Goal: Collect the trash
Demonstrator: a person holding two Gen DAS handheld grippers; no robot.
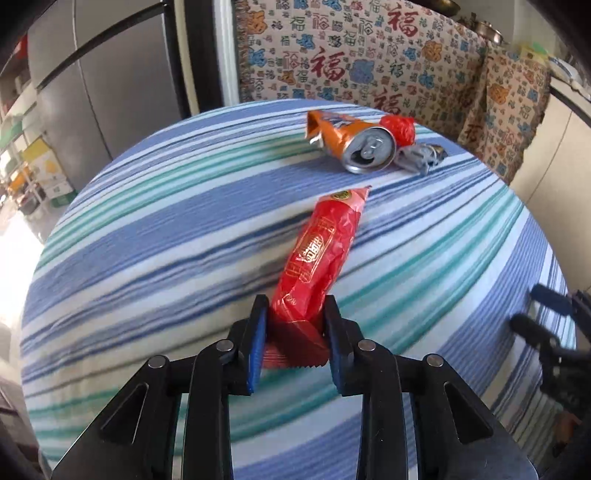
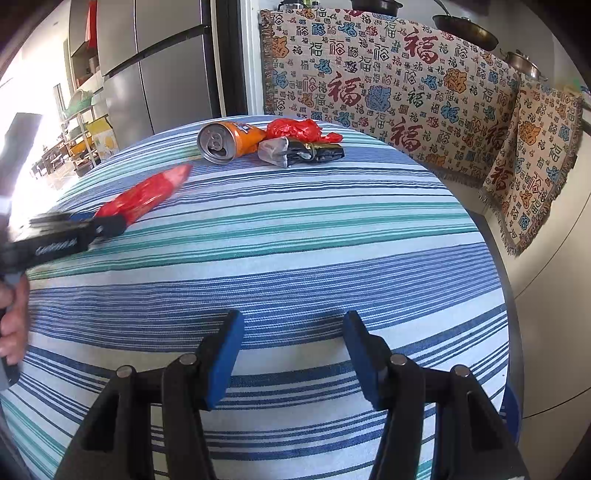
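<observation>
My left gripper is shut on the near end of a long red snack wrapper, which is held above the striped tablecloth; both also show at the left of the right wrist view, the wrapper blurred. A crushed orange can, a crumpled red plastic bag and a grey-black foil wrapper lie together at the table's far side. My right gripper is open and empty over the near part of the table; it shows at the right edge of the left wrist view.
The round table has a blue, white and green striped cloth. Patterned cloths with red characters hang behind it. A grey refrigerator stands at the back left. Pans sit above the cloths.
</observation>
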